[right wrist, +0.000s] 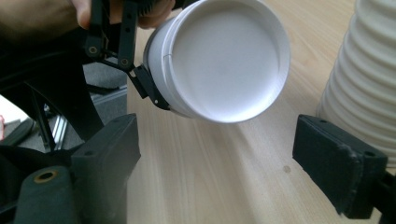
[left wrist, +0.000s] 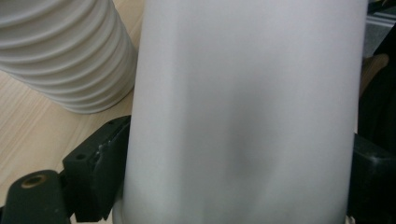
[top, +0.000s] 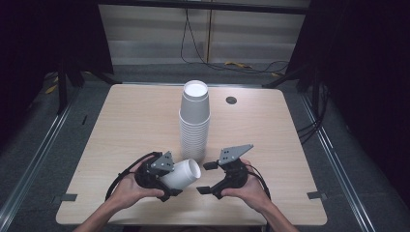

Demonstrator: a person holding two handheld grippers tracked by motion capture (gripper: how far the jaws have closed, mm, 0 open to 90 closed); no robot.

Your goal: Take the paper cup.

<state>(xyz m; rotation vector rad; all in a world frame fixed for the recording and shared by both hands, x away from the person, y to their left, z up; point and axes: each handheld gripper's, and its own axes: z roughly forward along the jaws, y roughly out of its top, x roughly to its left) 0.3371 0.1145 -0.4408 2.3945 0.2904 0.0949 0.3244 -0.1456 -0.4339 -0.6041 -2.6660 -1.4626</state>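
the left gripper (top: pixel 170 180) is clamped on an empty white cup (top: pixel 183 174) lying sideways; the right gripper (top: pixel 207 178) gapes apart, beside the tall cup stack (top: pixel 194 123).

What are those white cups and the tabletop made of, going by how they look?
The single cup held in the left tool looks like matte white paper or thin card, hedged: a rolled rim and a faint side seam show. The stack of cups appears the same, with ribbed rims nested together. The table looks like pale wood-grain laminate, smooth and low-sheen, though real wood cannot be ruled out.
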